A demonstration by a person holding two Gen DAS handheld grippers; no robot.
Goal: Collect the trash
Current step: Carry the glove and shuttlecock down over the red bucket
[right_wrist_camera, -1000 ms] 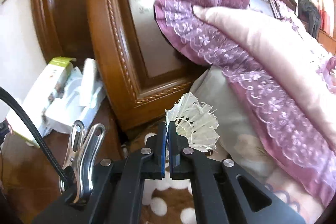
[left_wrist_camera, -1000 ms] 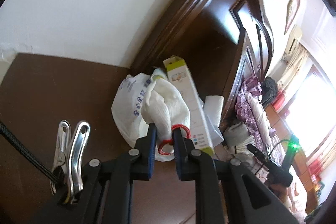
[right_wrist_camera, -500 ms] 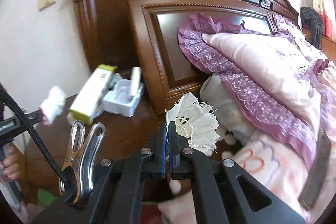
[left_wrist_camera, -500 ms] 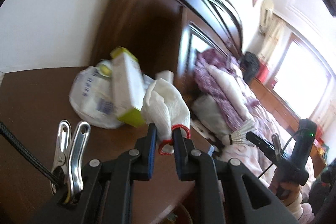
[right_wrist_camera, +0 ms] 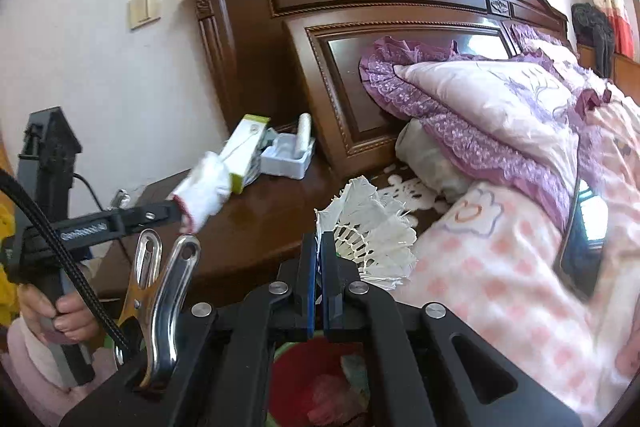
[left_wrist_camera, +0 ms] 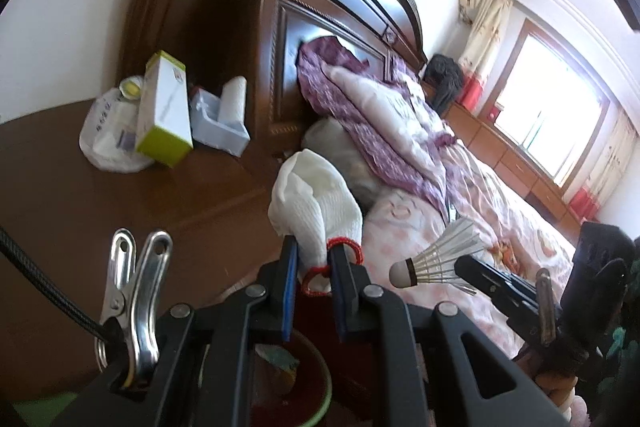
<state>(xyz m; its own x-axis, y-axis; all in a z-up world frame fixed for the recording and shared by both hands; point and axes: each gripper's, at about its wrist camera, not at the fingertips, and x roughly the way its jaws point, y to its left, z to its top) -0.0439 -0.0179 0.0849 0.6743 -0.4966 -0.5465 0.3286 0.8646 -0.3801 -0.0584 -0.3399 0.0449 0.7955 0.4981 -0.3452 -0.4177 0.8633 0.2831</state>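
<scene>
In the left wrist view, the left gripper (left_wrist_camera: 313,277) has its jaws clamped on a white glove (left_wrist_camera: 316,201) with a red cuff. A moment ago the glove hung over the brown surface (left_wrist_camera: 120,211) next to the green and white box (left_wrist_camera: 164,111); now it is past the edge of the surface, near the bed (left_wrist_camera: 472,203). A green bin (left_wrist_camera: 324,387) with a red inside now shows right under the jaws (it was barely seen before). The right gripper (left_wrist_camera: 460,267) comes in from the right with a shuttlecock (left_wrist_camera: 440,259), its round tip pointing at the glove. The two are close but not touching.

In the right wrist view, the right gripper (right_wrist_camera: 319,267) has its jaws shut tight on the feathers of the shuttlecock (right_wrist_camera: 368,231). Before, the bin (right_wrist_camera: 288,355) did not show here; now its red inside sits below the jaws. Only this view shows the hand (right_wrist_camera: 60,311) that holds the left gripper (right_wrist_camera: 176,209), a phone (right_wrist_camera: 584,239) on the bed (right_wrist_camera: 500,267), and a wall switch (right_wrist_camera: 145,9). The glove (right_wrist_camera: 204,187) is off to the left, apart from the shuttlecock, with open room between them above the bin.
</scene>
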